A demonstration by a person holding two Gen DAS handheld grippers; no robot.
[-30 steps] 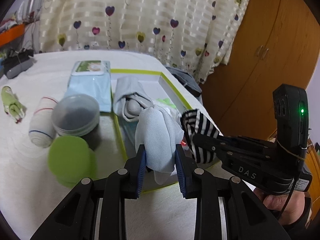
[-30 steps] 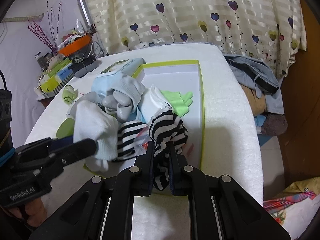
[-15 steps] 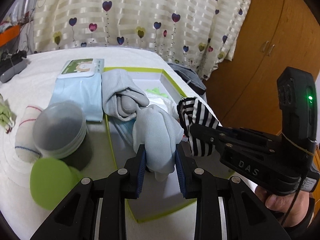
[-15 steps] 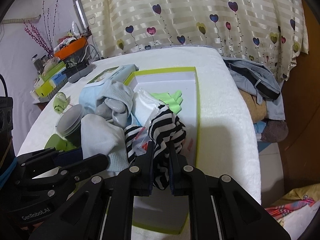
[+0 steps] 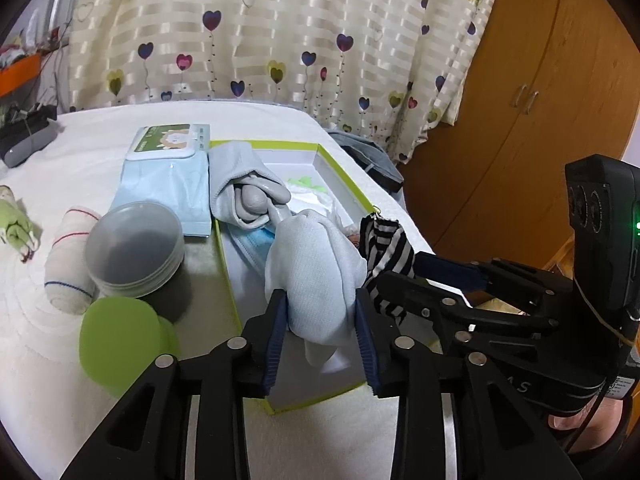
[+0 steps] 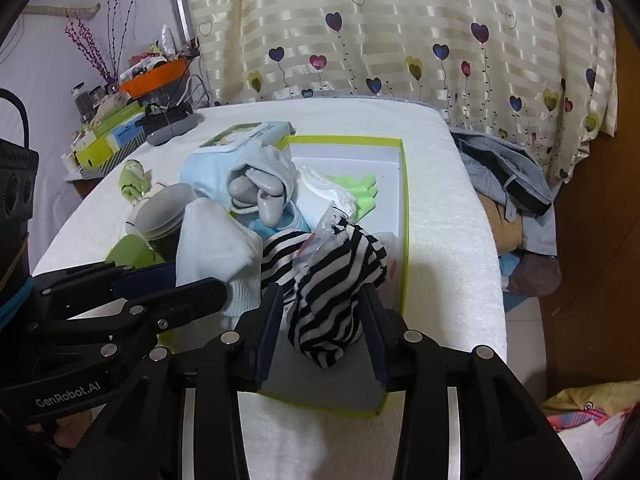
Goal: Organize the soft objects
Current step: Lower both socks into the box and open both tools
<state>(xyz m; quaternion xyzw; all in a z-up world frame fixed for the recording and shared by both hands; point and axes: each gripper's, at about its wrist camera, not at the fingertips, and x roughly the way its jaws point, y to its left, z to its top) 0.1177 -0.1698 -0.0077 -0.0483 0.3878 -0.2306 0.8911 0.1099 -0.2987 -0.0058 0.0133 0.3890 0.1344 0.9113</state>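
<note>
My left gripper (image 5: 320, 332) is shut on a pale blue-white sock (image 5: 316, 272) and holds it over the near end of a white box with a green rim (image 5: 352, 196). My right gripper (image 6: 324, 332) has its jaws spread wide around a black-and-white striped sock (image 6: 336, 280), which still hangs between the pads above the box (image 6: 404, 200). The white sock also shows in the right wrist view (image 6: 216, 248). A grey sock bundle (image 5: 248, 192), a blue mask (image 5: 252, 244), white cloth and a green glove (image 6: 360, 188) lie in the box.
On the white bed stand a wipes pack (image 5: 168, 176), stacked clear bowls (image 5: 136, 248), a green lid (image 5: 120, 340), a rolled sock (image 5: 68, 256) and a small green toy (image 5: 16, 224). Clothes (image 6: 504, 168) lie past the right edge. A wardrobe (image 5: 520, 100) stands right.
My right gripper's jaws have spread from tightly shut on the striped sock to wide apart. Both grippers have shifted slightly over the box; the left still grips the white sock.
</note>
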